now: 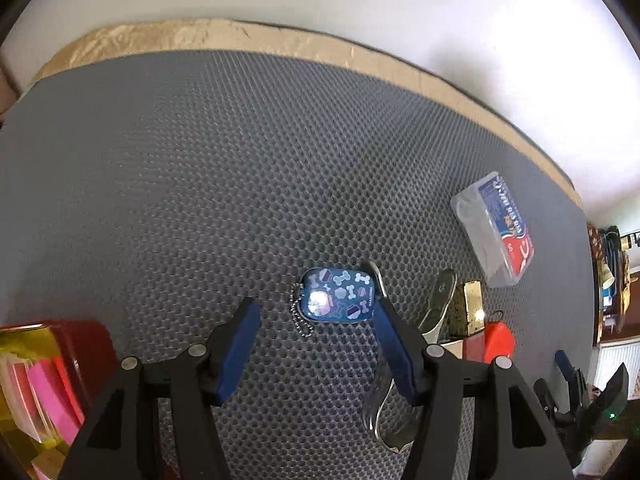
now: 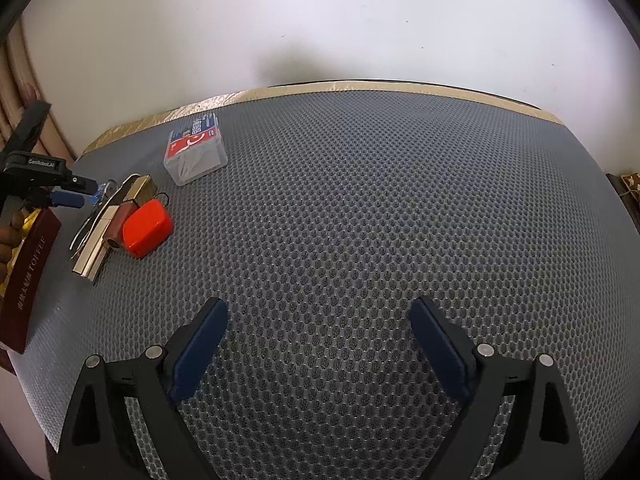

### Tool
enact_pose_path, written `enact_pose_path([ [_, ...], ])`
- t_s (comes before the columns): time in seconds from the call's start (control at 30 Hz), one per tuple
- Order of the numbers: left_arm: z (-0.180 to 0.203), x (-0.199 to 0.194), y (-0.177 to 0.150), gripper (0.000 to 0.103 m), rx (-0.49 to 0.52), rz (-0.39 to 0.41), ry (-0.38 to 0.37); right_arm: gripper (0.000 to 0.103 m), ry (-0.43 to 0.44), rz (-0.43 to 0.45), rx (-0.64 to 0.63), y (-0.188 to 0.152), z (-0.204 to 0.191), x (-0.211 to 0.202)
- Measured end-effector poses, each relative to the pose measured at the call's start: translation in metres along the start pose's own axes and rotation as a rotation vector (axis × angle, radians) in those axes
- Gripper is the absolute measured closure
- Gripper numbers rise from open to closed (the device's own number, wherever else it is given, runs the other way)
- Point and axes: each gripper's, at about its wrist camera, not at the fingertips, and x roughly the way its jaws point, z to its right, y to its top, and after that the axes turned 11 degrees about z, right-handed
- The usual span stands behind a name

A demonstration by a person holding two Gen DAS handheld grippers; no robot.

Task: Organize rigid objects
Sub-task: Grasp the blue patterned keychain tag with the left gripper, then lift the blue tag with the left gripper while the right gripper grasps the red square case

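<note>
Left wrist view, left gripper point(image 1: 316, 312): its two blue-padded fingers stood spread wide, pinching nothing, low over the grey honeycomb mat point(image 1: 240, 160).
Left wrist view, tag: one blue dog-tag keychain point(image 1: 339, 295) printed with bones lay flat on the mat between and just ahead of the fingertips, its long axis running left to right, its ball chain point(image 1: 301, 320) trailing off the left end toward the camera.
Left wrist view, neighbours: one metal nail clipper point(image 1: 438, 304) lay just right of the tag, pointing away from the camera; beside it one brass padlock point(image 1: 472, 306) and one red plastic case point(image 1: 496, 342).
Left wrist view, box: one clear toothpick box point(image 1: 494, 228) lay well apart at the right, long axis diagonal.
Left wrist view only: a red tin point(image 1: 86, 346) holding pink and yellow packets at the left edge.
Right wrist view, right gripper point(image 2: 320, 320): fingers spread, nothing between them, over bare mat.
Right wrist view, cluster: the same items sat far left; the tag was mostly hidden behind the left gripper.
Right wrist view only: a maroon "TOFFEE" box point(image 2: 30, 268).
</note>
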Motion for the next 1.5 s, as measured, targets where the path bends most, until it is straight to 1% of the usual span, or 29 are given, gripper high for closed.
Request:
enact_pose_path([
  [0.03,0.007,0.000,-0.003,0.042,0.003,-0.003,0.003,0.010,0.000,0.000,-0.001,0.000,0.000,0.000],
  [0.17,0.002,0.007,0.007,0.042,-0.016,0.003,0.011,0.010,-0.001,-0.001,-0.003,0.000,-0.001,0.000],
  [0.3,-0.001,0.015,0.012,0.042,-0.015,-0.004,0.057,0.007,-0.001,-0.006,-0.015,0.000,-0.002,0.002],
  [0.33,0.000,0.015,0.012,0.044,-0.007,0.007,0.065,0.007,0.000,-0.007,-0.016,0.000,-0.002,0.002],
  [0.37,0.001,0.015,0.013,0.048,0.001,0.010,0.078,0.007,0.001,-0.007,-0.016,0.000,-0.002,0.002],
  [0.4,0.003,0.014,0.012,0.060,0.011,0.022,0.103,0.007,0.002,-0.007,-0.017,0.001,-0.002,0.003],
  [0.43,0.003,0.013,0.011,0.059,0.021,0.029,0.116,0.007,0.002,-0.008,-0.017,0.001,-0.002,0.003],
  [0.53,-0.005,0.008,0.007,0.059,-0.010,0.047,0.082,0.007,0.003,-0.010,-0.020,0.001,-0.002,0.004],
  [0.57,-0.009,0.003,0.004,0.059,-0.028,0.055,0.073,0.006,0.003,-0.010,-0.020,0.001,-0.001,0.003],
  [0.67,-0.019,-0.012,-0.007,0.059,-0.074,0.097,0.083,0.006,0.002,-0.010,-0.020,0.000,-0.001,0.003],
  [0.8,-0.013,-0.043,-0.031,0.059,-0.062,0.152,0.096,0.006,0.000,-0.010,-0.022,0.000,-0.001,0.003],
  [0.9,-0.009,-0.069,-0.053,0.059,-0.065,0.179,0.072,0.006,-0.005,-0.012,-0.025,0.000,-0.001,0.004],
  [0.93,-0.005,-0.074,-0.060,0.059,-0.076,0.179,0.062,0.006,-0.006,-0.013,-0.027,0.001,-0.002,0.005],
  [0.97,-0.006,-0.083,-0.069,0.059,-0.096,0.175,0.035,0.006,-0.007,-0.013,-0.029,0.001,-0.002,0.005],
  [1.03,-0.010,-0.096,-0.091,0.059,-0.121,0.172,0.006,0.006,-0.009,-0.011,-0.029,0.001,-0.002,0.005],
  [1.07,-0.010,-0.099,-0.100,0.059,-0.131,0.164,-0.005,0.008,-0.006,-0.002,-0.028,0.002,-0.003,0.004],
  [1.1,-0.006,-0.103,-0.108,0.059,-0.139,0.156,-0.016,0.016,0.026,0.013,-0.023,0.003,-0.005,0.001],
  [1.17,-0.008,-0.109,-0.120,0.059,-0.146,0.141,-0.035,0.024,0.133,0.013,-0.015,0.008,-0.015,0.000],
  [1.2,-0.007,-0.111,-0.127,0.059,-0.144,0.130,-0.042,0.023,0.171,0.002,-0.029,0.011,-0.023,0.002],
  [1.27,-0.002,-0.118,-0.141,0.059,-0.143,0.117,-0.052,0.024,0.257,-0.004,-0.100,0.019,-0.048,0.009],
  [1.33,0.000,-0.126,-0.150,0.059,-0.144,0.112,-0.059,0.024,0.301,0.015,-0.193,0.026,-0.072,0.017],
  [1.37,0.000,-0.125,-0.148,0.059,-0.142,0.109,-0.063,0.023,0.317,0.008,-0.229,0.028,-0.082,0.022],
  [1.47,0.000,-0.136,-0.156,0.059,-0.132,0.119,-0.059,0.023,0.300,-0.008,-0.326,0.036,-0.100,0.041],
  [1.5,0.001,-0.138,-0.158,0.059,-0.128,0.124,-0.059,0.023,0.301,-0.017,-0.339,0.038,-0.102,0.046],
])
